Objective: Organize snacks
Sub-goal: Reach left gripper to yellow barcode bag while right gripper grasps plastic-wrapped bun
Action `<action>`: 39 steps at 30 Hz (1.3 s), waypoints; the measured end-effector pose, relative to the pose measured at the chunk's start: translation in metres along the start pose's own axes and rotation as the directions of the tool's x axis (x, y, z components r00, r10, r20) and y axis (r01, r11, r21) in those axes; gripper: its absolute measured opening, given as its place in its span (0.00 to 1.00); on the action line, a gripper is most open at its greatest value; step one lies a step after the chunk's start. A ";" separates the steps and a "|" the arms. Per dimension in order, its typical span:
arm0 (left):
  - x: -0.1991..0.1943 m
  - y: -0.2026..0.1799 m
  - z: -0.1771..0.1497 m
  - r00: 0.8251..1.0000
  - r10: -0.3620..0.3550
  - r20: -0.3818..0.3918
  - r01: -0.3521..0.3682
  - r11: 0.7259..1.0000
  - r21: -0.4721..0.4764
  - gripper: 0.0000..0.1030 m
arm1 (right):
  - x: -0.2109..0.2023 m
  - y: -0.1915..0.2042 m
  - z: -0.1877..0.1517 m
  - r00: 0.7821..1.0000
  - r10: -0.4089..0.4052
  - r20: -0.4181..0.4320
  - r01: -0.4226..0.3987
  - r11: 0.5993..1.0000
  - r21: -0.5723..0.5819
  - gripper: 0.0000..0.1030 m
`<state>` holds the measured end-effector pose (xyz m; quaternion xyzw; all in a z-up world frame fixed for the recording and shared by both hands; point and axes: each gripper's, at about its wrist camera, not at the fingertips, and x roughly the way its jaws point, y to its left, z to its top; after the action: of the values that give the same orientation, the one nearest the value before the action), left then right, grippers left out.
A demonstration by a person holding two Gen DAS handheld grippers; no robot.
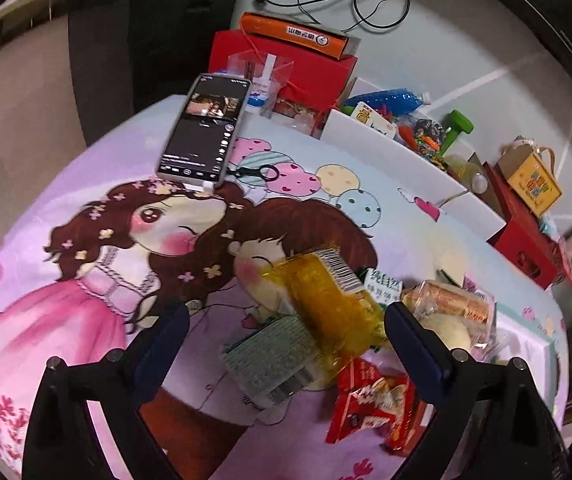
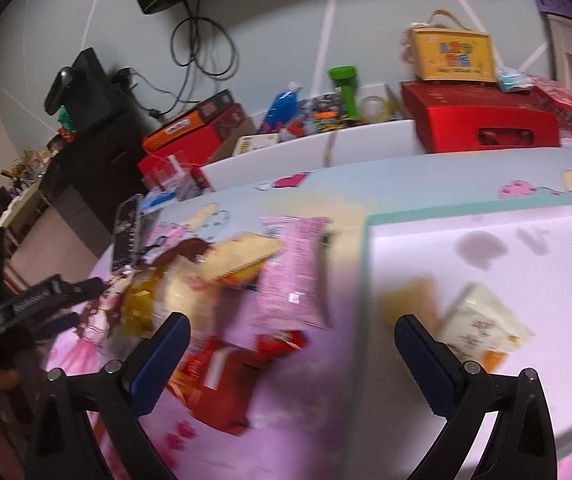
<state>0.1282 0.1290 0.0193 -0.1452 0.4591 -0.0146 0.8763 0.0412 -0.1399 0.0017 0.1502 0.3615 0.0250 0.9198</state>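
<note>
A: How far along?
B: Barely started. A white packet (image 2: 482, 322) lies in the tray (image 2: 486, 210); most of the snack pile (image 1: 326, 320) sits on the counter, left of it.
A: Jaws?
B: Left gripper (image 1: 286, 322) and right gripper (image 2: 292, 334) both apart, holding nothing.

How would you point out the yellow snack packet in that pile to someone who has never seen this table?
Start at the cartoon tablecloth with the girl in the pink dress, then go to the snack heap by the brown-haired figure. The yellow packet lies on top, between the left gripper fingers. It alone is translucent amber with a barcode; the neighbours are green, red or clear-wrapped.
</note>
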 end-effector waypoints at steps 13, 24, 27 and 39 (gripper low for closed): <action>0.033 -0.007 0.008 0.997 -0.047 -0.063 0.046 0.999 -0.012 0.95 | 0.044 0.049 0.006 0.996 0.059 -0.065 -0.062 0.997 -0.035 0.99; 0.056 -0.025 0.008 0.994 0.000 -0.106 0.006 0.998 0.056 0.88 | 0.065 0.058 0.005 0.993 0.050 -0.102 -0.057 0.997 -0.061 0.88; 0.060 -0.030 0.009 0.994 0.011 -0.108 -0.003 0.997 0.074 0.86 | 0.069 0.061 0.005 0.993 0.053 -0.107 -0.061 0.996 -0.068 0.85; 0.073 -0.039 0.003 0.990 0.016 -0.142 -0.001 0.995 0.100 0.67 | 0.076 0.070 0.001 0.989 0.081 -0.127 -0.094 0.991 -0.099 0.59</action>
<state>0.1769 0.0811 -0.0270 -0.0980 0.5198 -0.0441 0.8475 0.1025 -0.0616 -0.0264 0.1159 0.4085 0.0936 0.9005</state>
